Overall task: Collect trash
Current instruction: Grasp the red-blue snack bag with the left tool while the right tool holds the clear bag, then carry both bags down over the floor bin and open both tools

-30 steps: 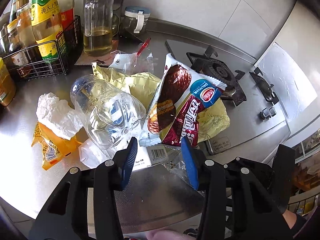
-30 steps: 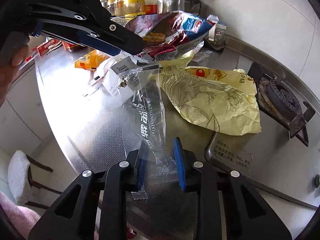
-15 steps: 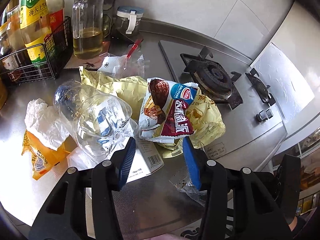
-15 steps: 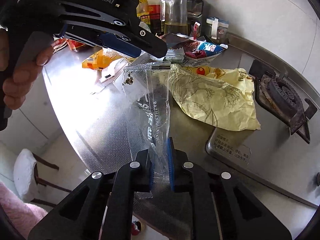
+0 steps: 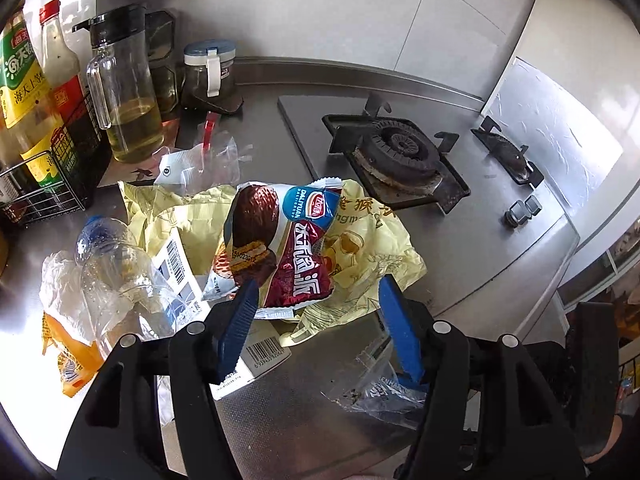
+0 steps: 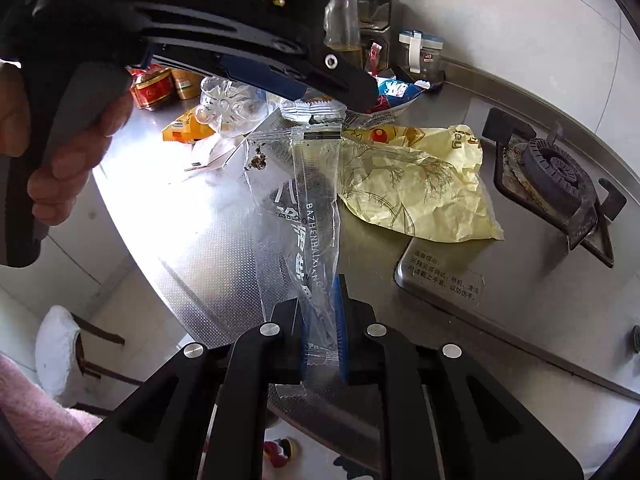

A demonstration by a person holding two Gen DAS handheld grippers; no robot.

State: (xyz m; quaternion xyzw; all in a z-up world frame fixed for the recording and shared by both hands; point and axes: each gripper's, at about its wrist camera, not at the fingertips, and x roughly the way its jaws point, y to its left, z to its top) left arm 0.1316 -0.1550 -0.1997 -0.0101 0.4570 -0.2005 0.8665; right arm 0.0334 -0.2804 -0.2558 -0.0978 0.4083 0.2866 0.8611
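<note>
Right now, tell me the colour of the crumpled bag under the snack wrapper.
Pale yellow with dark line drawings, clearest in the right wrist view: crumpled bag.

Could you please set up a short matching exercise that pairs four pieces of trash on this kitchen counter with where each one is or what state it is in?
Things:
1. clear plastic wrapper
2. chocolate pie wrapper
3. yellow paper bag
4. plastic bottle

Places or states:
A. lying crumpled on the counter beside the gas burner
B. clamped in the right tongs
C. lying on its side, empty, left of the pile
D. resting on top of the pile, just ahead of the open left tongs

Pairs: 1-B, 2-D, 3-A, 4-C
</note>
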